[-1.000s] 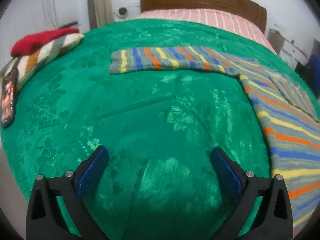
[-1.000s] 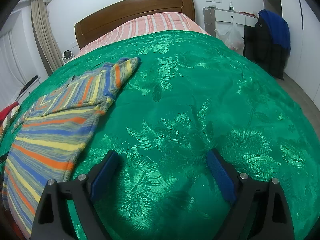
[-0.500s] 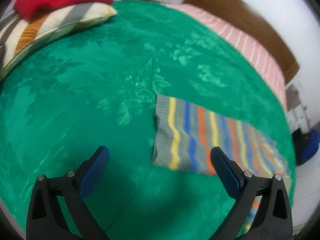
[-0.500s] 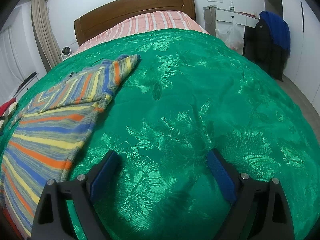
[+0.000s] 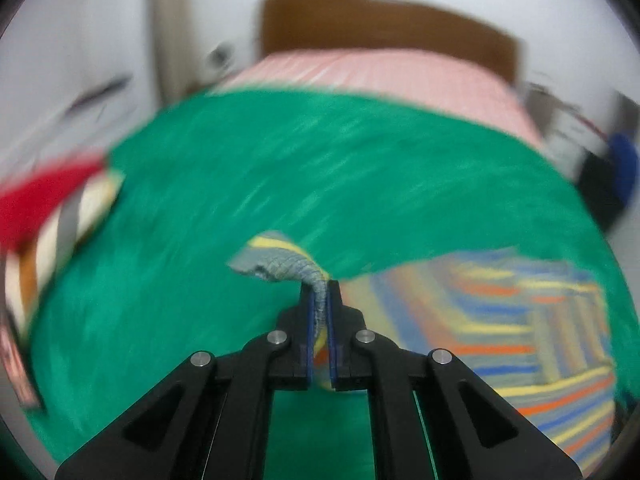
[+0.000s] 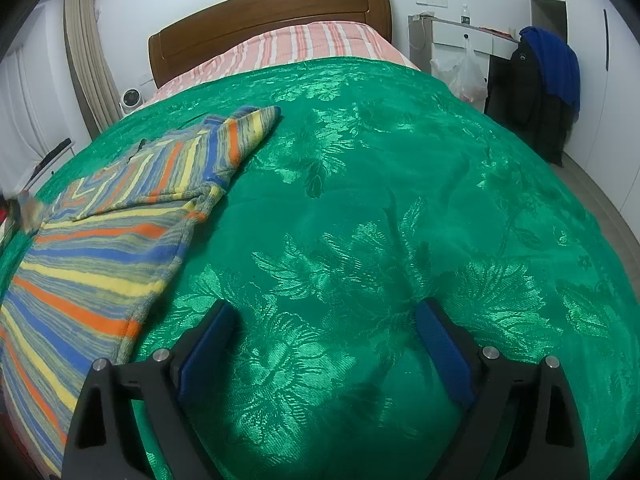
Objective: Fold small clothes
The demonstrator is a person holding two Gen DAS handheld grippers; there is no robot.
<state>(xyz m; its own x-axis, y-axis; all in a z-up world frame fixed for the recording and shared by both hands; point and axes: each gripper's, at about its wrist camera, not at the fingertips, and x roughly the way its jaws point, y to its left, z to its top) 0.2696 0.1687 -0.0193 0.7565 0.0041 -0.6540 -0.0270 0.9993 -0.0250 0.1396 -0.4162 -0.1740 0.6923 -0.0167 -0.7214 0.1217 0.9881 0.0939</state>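
Note:
A striped sweater (image 6: 104,236) in grey, blue, orange and yellow lies on the green bedspread (image 6: 400,216), spread over its left side in the right wrist view. My left gripper (image 5: 319,286) is shut on the grey cuff of the sweater's sleeve (image 5: 280,260), lifted off the bed; the rest of the sweater (image 5: 520,328) trails to the right in the blurred left wrist view. The other sleeve (image 6: 244,128) lies folded across the body. My right gripper (image 6: 324,336) stands open over bare bedspread, to the right of the sweater, with nothing between its fingers.
A red garment on a striped cushion (image 5: 52,216) sits at the bed's left edge. The wooden headboard (image 6: 272,20) and pink striped sheet (image 6: 304,46) are at the far end. A chair with dark and blue clothes (image 6: 540,84) stands at the right.
My left gripper moved over to the sleeve's end, shut on its cuff and lifted it up. The right gripper has stayed where it was, still open.

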